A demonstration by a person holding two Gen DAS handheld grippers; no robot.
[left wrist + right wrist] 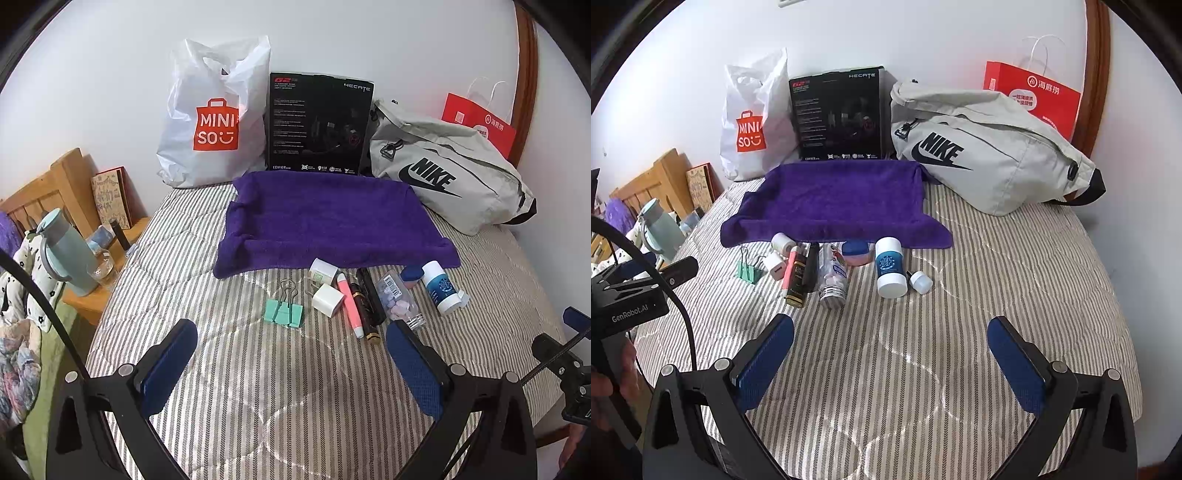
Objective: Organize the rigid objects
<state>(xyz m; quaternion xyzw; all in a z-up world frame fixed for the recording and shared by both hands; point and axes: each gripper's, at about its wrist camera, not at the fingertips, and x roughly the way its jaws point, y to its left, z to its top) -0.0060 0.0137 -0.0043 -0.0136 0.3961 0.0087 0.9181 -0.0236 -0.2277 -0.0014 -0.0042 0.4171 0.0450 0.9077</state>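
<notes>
Left wrist view: the left gripper (pixel 291 354) is spread wide over the striped bedspread (pixel 258 398) with nothing between its blue pads, and the small stuff sits just past them in a row along the near edge of the purple towel (pixel 332 221) — mint binder clip (pixel 284 312), white charger cube (pixel 328 300), pink pen (pixel 351 306), blue-and-white tube (pixel 441 286). Right wrist view: same deal, the right gripper (pixel 891 349) gapes wide and touches nothing, hovering nearer than the tube (pixel 890 267) and a little white cap (pixel 921 281) beside it.
</notes>
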